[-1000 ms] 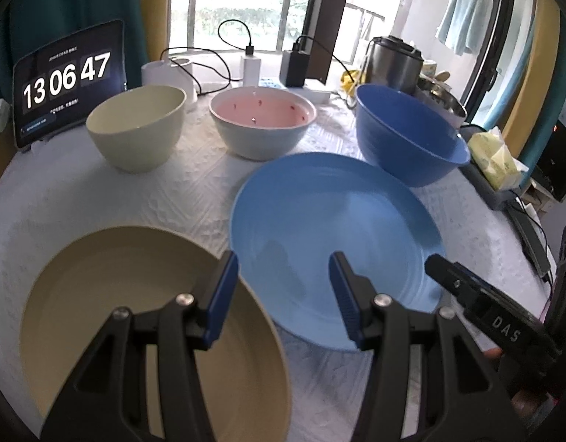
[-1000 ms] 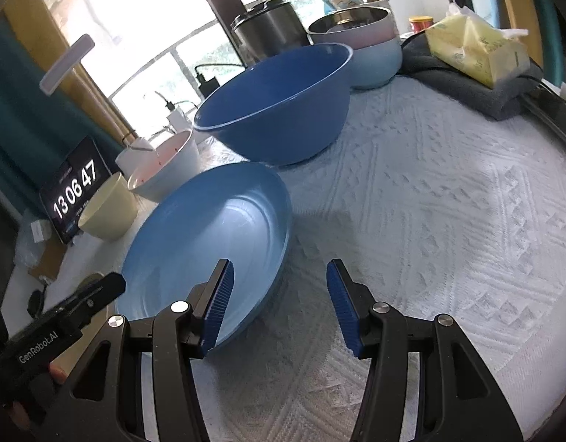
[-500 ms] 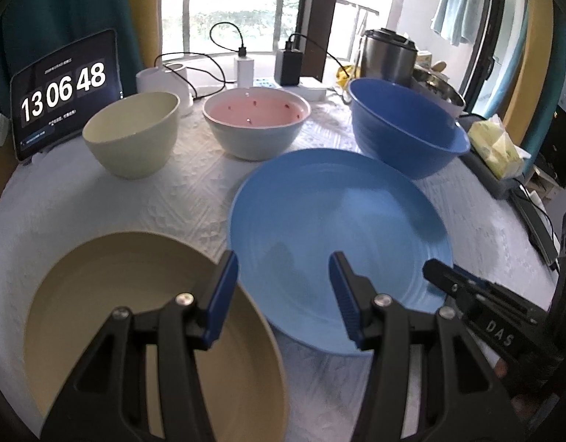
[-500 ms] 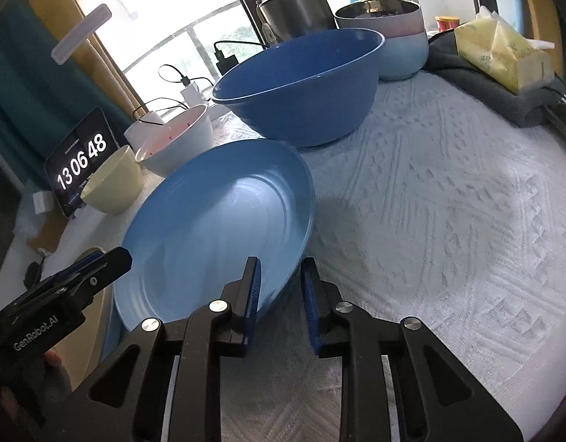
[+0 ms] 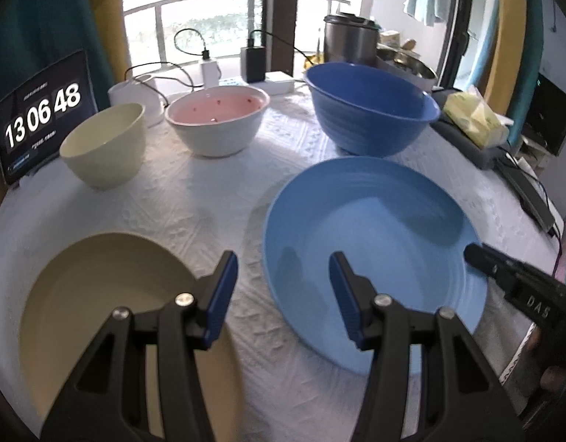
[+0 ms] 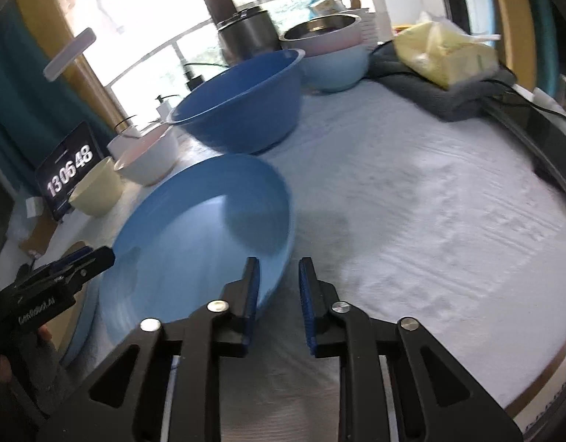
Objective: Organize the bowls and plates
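Gripping the blue plate's rim

My right hand-held gripper (image 6: 279, 287) is clamping the blue plate (image 5: 371, 235); my left hand-held gripper (image 5: 283, 287) is hanging open between it and the tan plate (image 5: 106, 294), the blue bowl (image 5: 371, 110) crowding behind.

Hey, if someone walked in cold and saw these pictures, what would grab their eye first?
Probably the big light blue plate in the middle of the white tablecloth, with the right tool closed down at its near rim. Next, the row behind it: a cream bowl, a pink-lined bowl and a deep blue bowl. At far left, a clock screen glows.
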{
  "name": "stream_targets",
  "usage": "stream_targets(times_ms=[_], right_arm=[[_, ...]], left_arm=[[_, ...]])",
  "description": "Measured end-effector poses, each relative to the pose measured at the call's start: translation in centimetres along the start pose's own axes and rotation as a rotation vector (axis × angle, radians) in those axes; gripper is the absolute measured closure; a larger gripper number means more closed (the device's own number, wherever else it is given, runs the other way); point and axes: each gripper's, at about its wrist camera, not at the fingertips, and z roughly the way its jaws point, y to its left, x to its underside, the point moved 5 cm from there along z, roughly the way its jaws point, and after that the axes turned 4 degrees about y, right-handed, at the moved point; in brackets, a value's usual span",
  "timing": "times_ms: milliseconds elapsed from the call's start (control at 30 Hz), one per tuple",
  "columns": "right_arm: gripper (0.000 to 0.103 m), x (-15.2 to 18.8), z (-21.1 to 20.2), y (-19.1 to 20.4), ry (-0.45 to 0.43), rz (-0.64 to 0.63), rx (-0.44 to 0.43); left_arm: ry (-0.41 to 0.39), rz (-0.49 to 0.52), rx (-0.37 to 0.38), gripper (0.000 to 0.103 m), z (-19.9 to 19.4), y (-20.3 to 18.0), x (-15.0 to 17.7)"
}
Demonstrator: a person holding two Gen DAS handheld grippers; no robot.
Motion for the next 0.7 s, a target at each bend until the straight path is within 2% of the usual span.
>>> stream_targets(times_ms=[100,167,267,533,700], right_arm=[[0.067,-0.2,0.0,-0.5,-0.021,0.009,0.043],[0.067,-0.2,0.1,-0.4,-0.032,0.012,0.063],[0.067,0.1,0.7,-0.2,-0.028,0.010,0.044],[0.066,0.3,0.7,0.2,-0.035,0.018,0.002],[0.066,0.3,0.4,0.1,-0.049,0.032,0.048]], left_arm=[[0.019,0.026,0.013,0.050,0.7,-0.7,0.3],[0.035,0.026,0.005,0.050,1.4,-0.8,0.5],[0.036,0.014,-0.011,0.050,1.7,-0.8,0.7],[0.000,0.043,0.058,0.051,1.3,-2.0,1.4],[-0.026,0.043,0.116,0.054,0.2,-2.3,1.4]])
